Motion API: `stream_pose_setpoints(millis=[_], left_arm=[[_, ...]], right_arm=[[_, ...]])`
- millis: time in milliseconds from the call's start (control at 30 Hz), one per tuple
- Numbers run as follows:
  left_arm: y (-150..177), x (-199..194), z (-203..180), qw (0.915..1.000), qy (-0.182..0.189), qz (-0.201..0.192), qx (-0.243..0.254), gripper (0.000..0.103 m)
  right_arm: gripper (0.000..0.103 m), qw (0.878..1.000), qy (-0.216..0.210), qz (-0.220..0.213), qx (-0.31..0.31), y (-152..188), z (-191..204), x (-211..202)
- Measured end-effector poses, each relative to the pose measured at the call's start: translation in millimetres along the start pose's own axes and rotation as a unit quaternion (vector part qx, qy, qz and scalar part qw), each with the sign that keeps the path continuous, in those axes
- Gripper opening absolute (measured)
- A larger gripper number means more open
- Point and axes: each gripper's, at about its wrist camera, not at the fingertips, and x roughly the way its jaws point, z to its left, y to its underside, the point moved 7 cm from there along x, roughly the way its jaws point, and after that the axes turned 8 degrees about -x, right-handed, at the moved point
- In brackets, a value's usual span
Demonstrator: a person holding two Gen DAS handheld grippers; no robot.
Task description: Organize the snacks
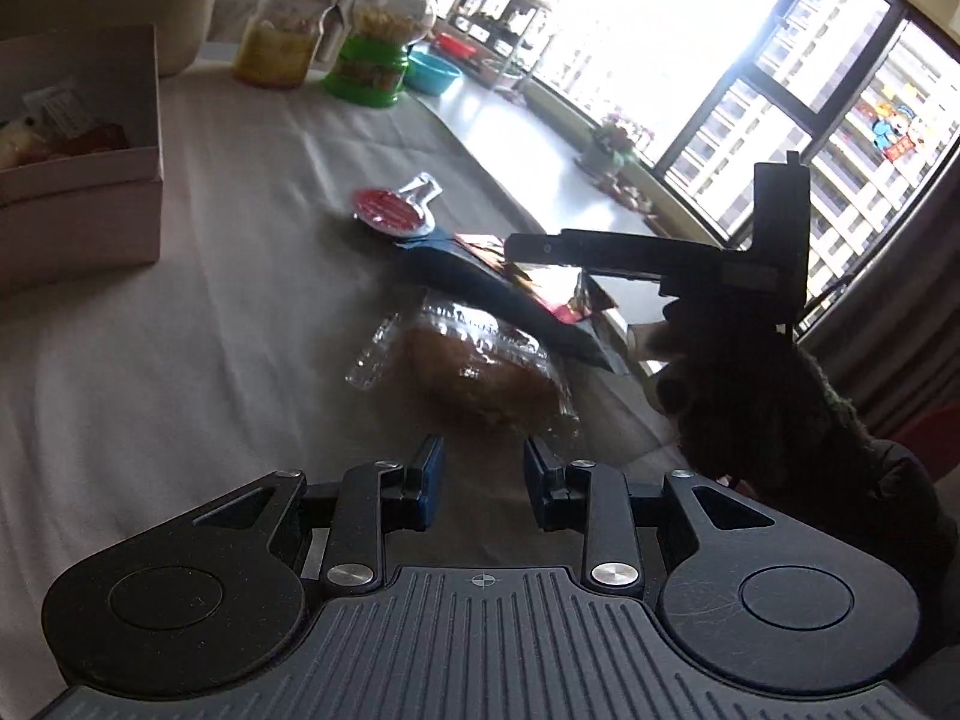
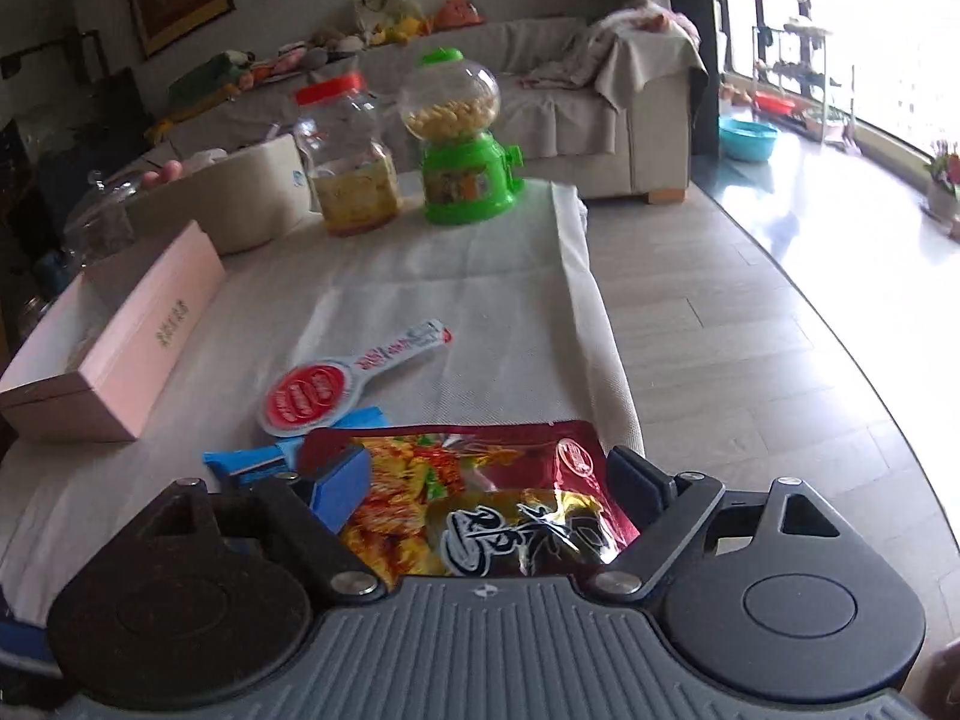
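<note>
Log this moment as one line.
stage: reaching snacks | left gripper: jaws empty, near wrapped bread | right gripper: jaws wide around red snack pouch | pink box: open

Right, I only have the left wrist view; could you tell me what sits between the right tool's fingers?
Observer: A red snack pouch lies between the right tool fingers; whether they press it, I cannot tell.
Operator: What is on its face?
Observer: A food picture and bold black characters.
Operator: Anything on the pink box side?
Observer: Small dark characters along its long side.
</note>
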Motion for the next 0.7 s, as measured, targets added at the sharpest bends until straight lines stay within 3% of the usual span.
stream_pose_setpoints(millis=[167,267,400,533,700], left_arm=[[-8,1,6,0.9999,-0.002,-0.003,-0.015,0.033],[-21,-8,17,0.9988,-0.011,-0.033,-0.033,0.033],[-38,-33,36,0.9936,-0.048,-0.087,-0.052,0.033],[-70,-45,36,0.9914,-0.066,-0.111,-0.023,0.033],[-127,-1,4,0.9939,-0.059,-0.068,0.063,0.033]], right_arm=[[0.087,0.996,-0.074,0.014,0.054,6,13,-13],[0.087,0.986,-0.144,0.037,0.070,17,41,-17],[0.087,0.982,-0.179,0.049,0.032,25,81,-20],[0.087,0.987,-0.154,0.027,-0.024,30,104,-28],[0.087,0.995,-0.070,-0.030,-0.070,33,102,-47]])
